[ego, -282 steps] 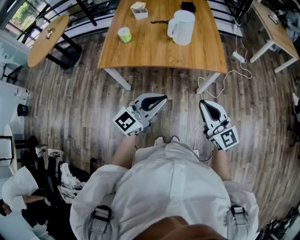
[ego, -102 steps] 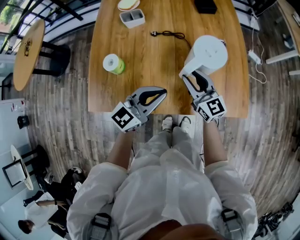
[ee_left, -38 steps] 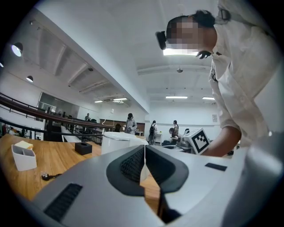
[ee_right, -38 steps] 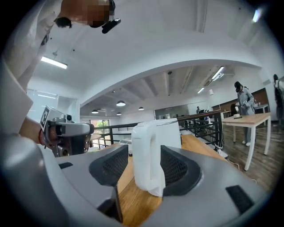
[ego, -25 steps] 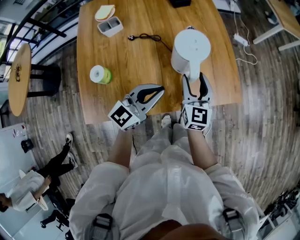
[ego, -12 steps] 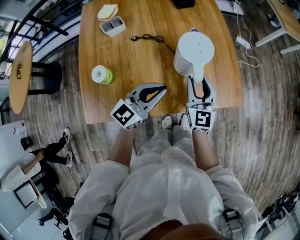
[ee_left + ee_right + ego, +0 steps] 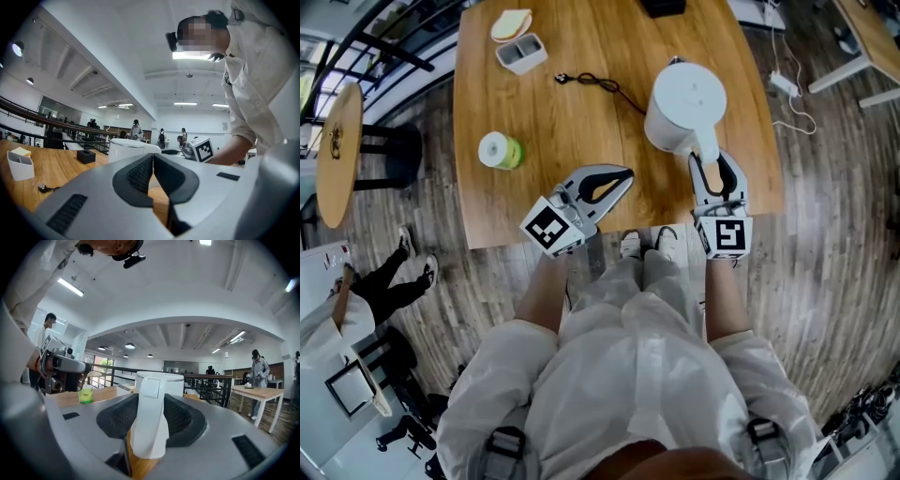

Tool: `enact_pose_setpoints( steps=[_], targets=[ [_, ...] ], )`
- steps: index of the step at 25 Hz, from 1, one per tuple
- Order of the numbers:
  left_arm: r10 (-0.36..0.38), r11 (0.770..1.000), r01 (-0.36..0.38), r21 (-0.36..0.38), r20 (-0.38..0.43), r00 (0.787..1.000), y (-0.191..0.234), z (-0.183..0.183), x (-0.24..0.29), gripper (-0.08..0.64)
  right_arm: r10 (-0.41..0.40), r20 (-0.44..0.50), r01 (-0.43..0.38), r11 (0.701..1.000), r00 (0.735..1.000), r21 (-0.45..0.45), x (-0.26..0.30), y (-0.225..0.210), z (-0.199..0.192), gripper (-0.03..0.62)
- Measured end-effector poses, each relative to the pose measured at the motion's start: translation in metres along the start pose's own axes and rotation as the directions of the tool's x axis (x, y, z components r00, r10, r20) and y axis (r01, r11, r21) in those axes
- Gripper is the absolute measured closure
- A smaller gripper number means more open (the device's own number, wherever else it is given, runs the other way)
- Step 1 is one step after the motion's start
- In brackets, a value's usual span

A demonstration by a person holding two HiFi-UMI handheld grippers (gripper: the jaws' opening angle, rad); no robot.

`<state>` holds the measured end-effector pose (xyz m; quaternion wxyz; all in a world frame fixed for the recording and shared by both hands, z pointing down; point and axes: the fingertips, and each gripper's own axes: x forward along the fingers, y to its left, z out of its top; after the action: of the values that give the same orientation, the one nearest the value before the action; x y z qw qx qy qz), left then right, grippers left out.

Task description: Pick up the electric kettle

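My right gripper point(image 7: 717, 169), jaws just closing, apparently pinches the kettle handle point(image 7: 149, 418) between them; I firm the grip, then lift level.

The table point(image 7: 572, 131) has a wide bare patch in the middle, between the green roll point(image 7: 500, 150) and the kettle point(image 7: 686, 98). A thin black cord point(image 7: 598, 82) lies across the back of it. The white box point(image 7: 522, 52) sits in the far left corner. The left gripper point(image 7: 626, 175) hangs over the near edge. Right of the kettle is only a thin strip.
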<state>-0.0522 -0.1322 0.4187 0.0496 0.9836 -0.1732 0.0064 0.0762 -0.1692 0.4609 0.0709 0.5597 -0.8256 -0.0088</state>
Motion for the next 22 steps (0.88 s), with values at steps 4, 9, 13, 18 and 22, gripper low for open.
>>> enact_pose_setpoints(
  steps=[4, 9, 13, 18, 22],
  targets=[
    [0.000, 1.000, 0.000, 0.000, 0.006, 1.000, 0.002, 0.000, 0.007, 0.553, 0.085, -0.004, -0.085, 0.996, 0.996, -0.026, -0.001, -0.017, -0.002, 0.420],
    [-0.001, 1.000, 0.001, -0.004, -0.010, 1.000, 0.002, 0.000, 0.015, 0.552, 0.275, -0.021, -0.276, 0.959, 0.961, -0.067, -0.002, -0.034, -0.004, 0.420],
    [0.000, 1.000, 0.000, 0.004, -0.028, 1.000, 0.006, -0.001, 0.023, 0.552, 0.398, -0.045, -0.400, 0.910, 0.916, -0.108, 0.002, -0.050, -0.004, 0.419],
    [0.017, 1.000, -0.017, 0.007, -0.040, 0.999, 0.014, -0.006, 0.034, 0.552, 0.506, -0.043, -0.508, 0.856, 0.861, -0.100, 0.012, -0.065, -0.003, 0.419],
    [0.025, 1.000, -0.025, 0.001, -0.041, 0.999, 0.016, -0.007, 0.046, 0.552, 0.585, -0.051, -0.587, 0.803, 0.810, -0.107, 0.017, -0.076, -0.003, 0.419]
  ],
)
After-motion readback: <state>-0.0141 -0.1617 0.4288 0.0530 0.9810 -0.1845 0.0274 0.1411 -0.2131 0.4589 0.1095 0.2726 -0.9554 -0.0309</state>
